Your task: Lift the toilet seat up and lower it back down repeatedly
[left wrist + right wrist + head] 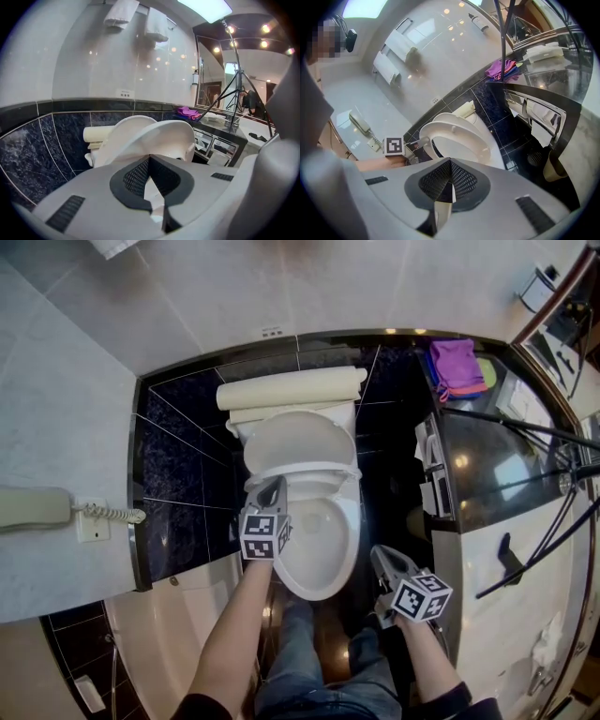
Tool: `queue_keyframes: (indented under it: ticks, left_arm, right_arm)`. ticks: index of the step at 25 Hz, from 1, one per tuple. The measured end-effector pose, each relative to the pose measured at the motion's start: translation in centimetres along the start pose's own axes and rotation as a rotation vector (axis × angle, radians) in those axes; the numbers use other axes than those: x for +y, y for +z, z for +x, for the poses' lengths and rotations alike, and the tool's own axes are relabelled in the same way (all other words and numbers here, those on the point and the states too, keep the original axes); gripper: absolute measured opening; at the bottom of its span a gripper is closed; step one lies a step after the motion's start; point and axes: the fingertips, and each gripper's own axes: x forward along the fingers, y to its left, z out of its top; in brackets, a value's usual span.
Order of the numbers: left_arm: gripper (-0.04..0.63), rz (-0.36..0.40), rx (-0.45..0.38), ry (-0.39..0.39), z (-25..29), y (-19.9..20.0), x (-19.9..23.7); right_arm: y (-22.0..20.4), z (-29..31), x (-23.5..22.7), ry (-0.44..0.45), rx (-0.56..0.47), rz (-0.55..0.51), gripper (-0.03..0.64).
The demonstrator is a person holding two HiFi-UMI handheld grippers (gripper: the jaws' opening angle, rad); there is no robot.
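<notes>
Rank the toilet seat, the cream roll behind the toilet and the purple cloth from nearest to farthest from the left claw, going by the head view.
1. toilet seat: right at the tip of the left claw, at the picture's middle.
2. cream roll: beyond the seat, farther up the picture.
3. purple cloth: far off to the right, on the counter.

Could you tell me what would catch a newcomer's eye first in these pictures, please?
The white oval plastic toilet seat stands half raised at centre, the left gripper at its left rim. The right gripper hangs shut and empty right of the bowl. A bright purple cloth lies on the dark counter, upper right.
</notes>
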Motion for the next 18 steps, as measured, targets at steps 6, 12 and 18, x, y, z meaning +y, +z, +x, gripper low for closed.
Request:
queue_keyframes:
  ticks: [6, 12, 18]
  left_arm:
    - [0.000, 0.011, 0.020, 0.025, 2.6, 0.7, 2.3]
    - [0.000, 0.021, 0.006, 0.028, 3.0, 1.7, 3.3]
    - [0.000, 0.021, 0.018, 0.029, 1.5, 1.2, 3.2]
  right_arm:
    - [0.4, 0.7, 0.1, -0.007, 0.000, -0.012, 0.012]
    - [0.8, 1.6, 0.7, 0.005, 0.003, -0.011, 0.012]
    - [0.8, 2.0, 1.5, 0.013, 0.007, -0.023, 0.012]
